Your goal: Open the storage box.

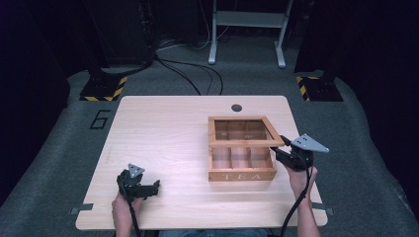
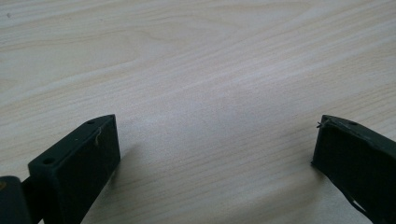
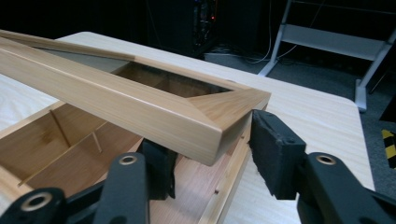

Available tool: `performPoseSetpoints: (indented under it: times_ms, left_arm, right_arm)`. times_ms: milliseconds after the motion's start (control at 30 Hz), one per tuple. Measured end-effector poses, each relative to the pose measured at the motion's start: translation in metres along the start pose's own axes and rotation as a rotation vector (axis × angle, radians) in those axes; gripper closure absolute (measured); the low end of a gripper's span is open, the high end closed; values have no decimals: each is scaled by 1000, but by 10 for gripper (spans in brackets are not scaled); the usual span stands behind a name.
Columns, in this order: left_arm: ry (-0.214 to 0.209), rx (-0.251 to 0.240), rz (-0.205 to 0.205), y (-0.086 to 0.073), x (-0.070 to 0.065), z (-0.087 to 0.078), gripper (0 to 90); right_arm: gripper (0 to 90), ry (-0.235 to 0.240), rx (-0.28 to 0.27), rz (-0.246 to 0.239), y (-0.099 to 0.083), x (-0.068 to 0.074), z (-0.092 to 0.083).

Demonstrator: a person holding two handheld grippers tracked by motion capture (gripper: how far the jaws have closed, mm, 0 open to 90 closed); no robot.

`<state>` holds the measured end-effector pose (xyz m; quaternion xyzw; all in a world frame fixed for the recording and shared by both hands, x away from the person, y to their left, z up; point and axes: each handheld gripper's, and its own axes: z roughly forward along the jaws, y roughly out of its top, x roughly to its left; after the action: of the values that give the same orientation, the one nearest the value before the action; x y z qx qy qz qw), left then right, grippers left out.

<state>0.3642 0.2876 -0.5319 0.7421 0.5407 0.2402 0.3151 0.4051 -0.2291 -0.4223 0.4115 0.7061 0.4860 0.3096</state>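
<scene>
Your right forearm comes in from the bottom right of the high view, hand angled inward toward the box. Your right gripper [image 1: 282, 148] reaches the front right corner of the lid [image 1: 245, 132]. In the right gripper view its jaws straddle that raised corner, one pad under the lid frame and one beside its outer edge; you cannot tell from here whether the pads actually press on the wood. Your left hand rests low at the near left of the table, and your left gripper [image 1: 150, 186] lies close to the tabletop, pointing right. In the left gripper view its jaws stand spread wide with bare wood between them.

The table [image 1: 163, 133] is pale wood with rounded corners and a small dark round hole near its far edge. It stands on grey carpet in a dark room. Behind it are a grey metal frame [image 1: 247, 29], black cables, and two stands with yellow-and-black striped bases.

The box [image 1: 241, 165] sits right of the table's centre, near your right hand. It is light wood, with "TEA" on its front face and thin dividers forming compartments inside. Its lid is a wooden frame around a clear pane, tilted partly open, hinged at the far side.
</scene>
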Motion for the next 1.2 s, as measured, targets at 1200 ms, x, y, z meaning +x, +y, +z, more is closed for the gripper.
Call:
performPoseSetpoints:
  times_ms: [1200]
  left_arm:
    - [0, -1, 0, 0, 0, 0, 4]
  right_arm:
    - [585, 19, -50, 38, 43, -20, 14]
